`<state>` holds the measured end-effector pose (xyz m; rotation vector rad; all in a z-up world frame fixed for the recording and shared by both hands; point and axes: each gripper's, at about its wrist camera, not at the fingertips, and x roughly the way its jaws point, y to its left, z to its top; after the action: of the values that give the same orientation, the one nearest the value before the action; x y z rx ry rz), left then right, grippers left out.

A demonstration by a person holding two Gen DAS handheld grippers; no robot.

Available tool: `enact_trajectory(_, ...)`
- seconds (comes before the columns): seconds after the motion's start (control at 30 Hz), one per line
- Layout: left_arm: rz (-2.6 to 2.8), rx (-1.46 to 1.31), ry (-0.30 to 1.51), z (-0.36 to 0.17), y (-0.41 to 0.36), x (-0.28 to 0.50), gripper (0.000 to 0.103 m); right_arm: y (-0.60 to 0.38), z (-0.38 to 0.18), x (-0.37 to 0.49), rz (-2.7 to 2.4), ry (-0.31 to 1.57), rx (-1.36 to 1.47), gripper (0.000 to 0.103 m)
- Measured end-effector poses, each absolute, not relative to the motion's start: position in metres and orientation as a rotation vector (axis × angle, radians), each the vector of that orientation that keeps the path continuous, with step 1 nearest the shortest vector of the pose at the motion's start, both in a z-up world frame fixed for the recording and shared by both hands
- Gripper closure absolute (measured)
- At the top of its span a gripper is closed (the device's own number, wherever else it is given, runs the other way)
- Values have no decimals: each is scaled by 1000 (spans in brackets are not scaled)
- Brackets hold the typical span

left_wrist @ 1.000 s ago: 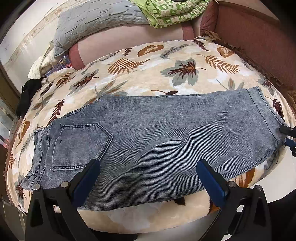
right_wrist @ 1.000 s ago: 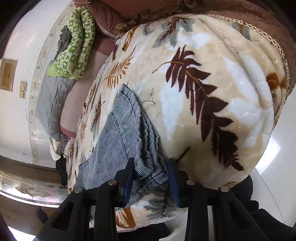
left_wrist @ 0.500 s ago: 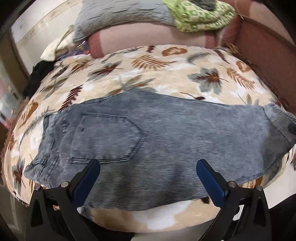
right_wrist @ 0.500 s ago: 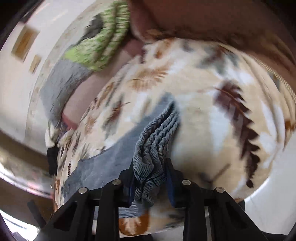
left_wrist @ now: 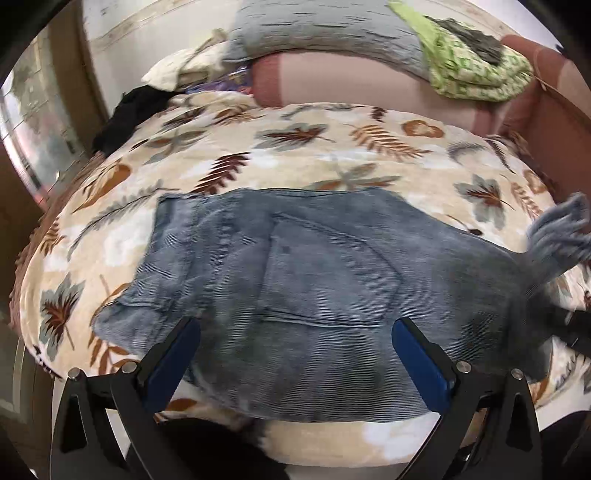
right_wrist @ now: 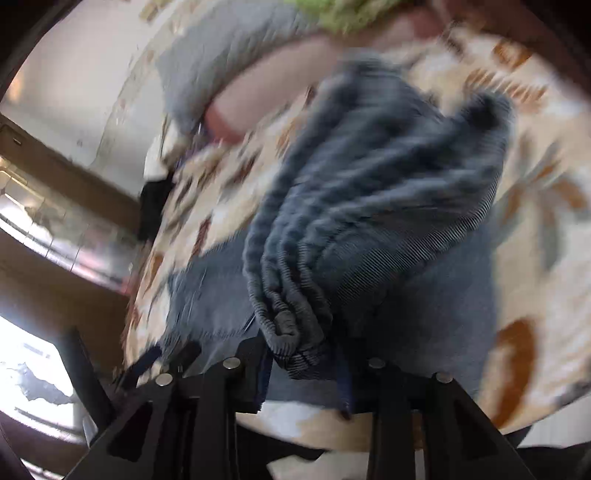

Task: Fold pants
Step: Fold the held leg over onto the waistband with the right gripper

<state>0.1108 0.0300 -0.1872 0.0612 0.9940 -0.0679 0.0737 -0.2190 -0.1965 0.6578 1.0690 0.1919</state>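
1. Nearest in the left wrist view, the left gripper [left_wrist: 295,350] hangs over the near edge of the pants [left_wrist: 314,280] with its blue-padded jaws spread wide; nothing is between them and neither pad presses on the cloth.
2. In the right wrist view, the right gripper [right_wrist: 304,365] has a bunched, pleated wad of the pants' [right_wrist: 369,206] leg end between its fingers. Its jaws have just been opening, yet the gathered denim sits wedged between the pads, lifted above the flat part of the garment.
3. The pants lie spread on a leaf-patterned blanket [left_wrist: 314,147], back pocket [left_wrist: 332,273] up, waistband toward the left of the left view. The raised leg end shows as a blurred grey-blue clump at the right edge.
4. Beyond the blanket runs a pink bolster [left_wrist: 351,85].
5. On it rest a grey pillow [left_wrist: 325,29] and a green patterned cloth [left_wrist: 476,74].
6. A black garment [left_wrist: 129,114] lies at the far left of the bed.
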Motion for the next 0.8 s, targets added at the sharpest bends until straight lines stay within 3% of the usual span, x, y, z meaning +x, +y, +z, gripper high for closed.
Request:
enact_trajectory(0.03,-61,55,1002,-189,34,112,0,-207,-208,79,258,1103,675,38)
enact_trajectory(0.07,-57,53,1007,-191,36,112,0,-201,-214,82,301,1116,684,34)
enact_trajectory(0.37,-120,102,1000,-194,4,111,0,-266,-202,68,165,945,657,34)
enact_trajectory(0.53,-202,192,958,-192,-43,109,0,-285,-208,95,130,982,602,54)
enact_trajectory(0.8,-228,281,1065,-237,-76,127,0,-282,-253,146,86,1088,510,57)
